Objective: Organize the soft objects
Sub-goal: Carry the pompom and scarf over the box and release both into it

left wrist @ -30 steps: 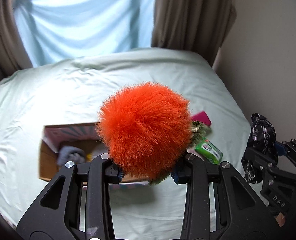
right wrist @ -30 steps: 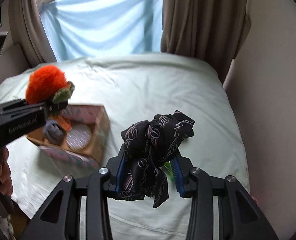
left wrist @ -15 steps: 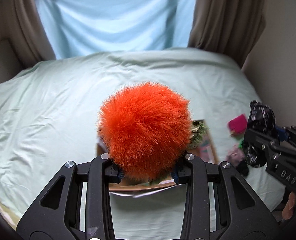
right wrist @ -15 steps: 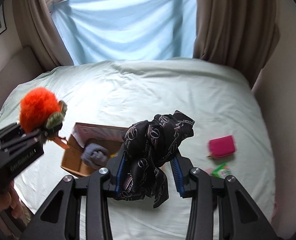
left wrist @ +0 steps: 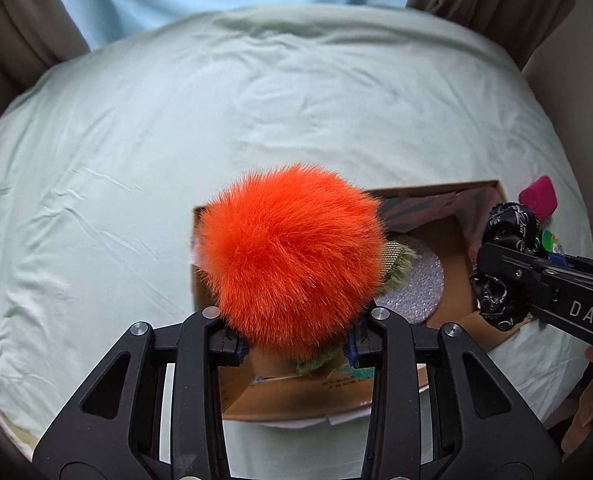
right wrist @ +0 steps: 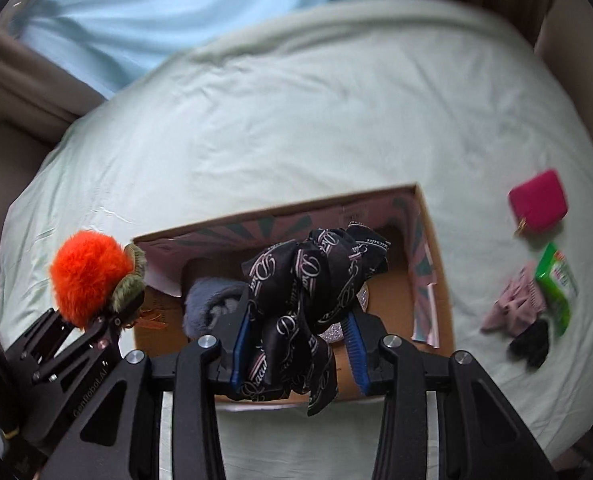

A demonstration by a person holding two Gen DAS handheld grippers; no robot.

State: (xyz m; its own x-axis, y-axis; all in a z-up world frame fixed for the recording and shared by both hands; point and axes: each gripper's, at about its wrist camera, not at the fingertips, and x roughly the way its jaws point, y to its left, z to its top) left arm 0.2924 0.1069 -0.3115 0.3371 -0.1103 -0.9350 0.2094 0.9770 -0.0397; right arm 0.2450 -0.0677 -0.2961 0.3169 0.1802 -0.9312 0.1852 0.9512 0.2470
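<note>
My left gripper (left wrist: pixel 294 346) is shut on a fluffy orange plush with a green fringe (left wrist: pixel 292 252) and holds it over the left part of an open cardboard box (left wrist: pixel 448 204). The plush also shows in the right wrist view (right wrist: pixel 90 276). My right gripper (right wrist: pixel 296 340) is shut on a black patterned scarf (right wrist: pixel 312 280) above the same box (right wrist: pixel 424 216); the scarf also shows in the left wrist view (left wrist: pixel 510 224). In the box lie a grey-blue soft item (right wrist: pixel 208 300) and a silver glittery disc (left wrist: pixel 416 292).
The box sits on a bed with a pale green sheet (left wrist: pixel 176 140). To its right lie a pink pouch (right wrist: pixel 538 200), a green packet (right wrist: pixel 556 284), a pink cloth (right wrist: pixel 512 304) and a black item (right wrist: pixel 530 344). Curtains and a wall stand behind.
Both grippers have moved down and over the box with their loads still held. The box now lies directly beneath them and looks larger.
</note>
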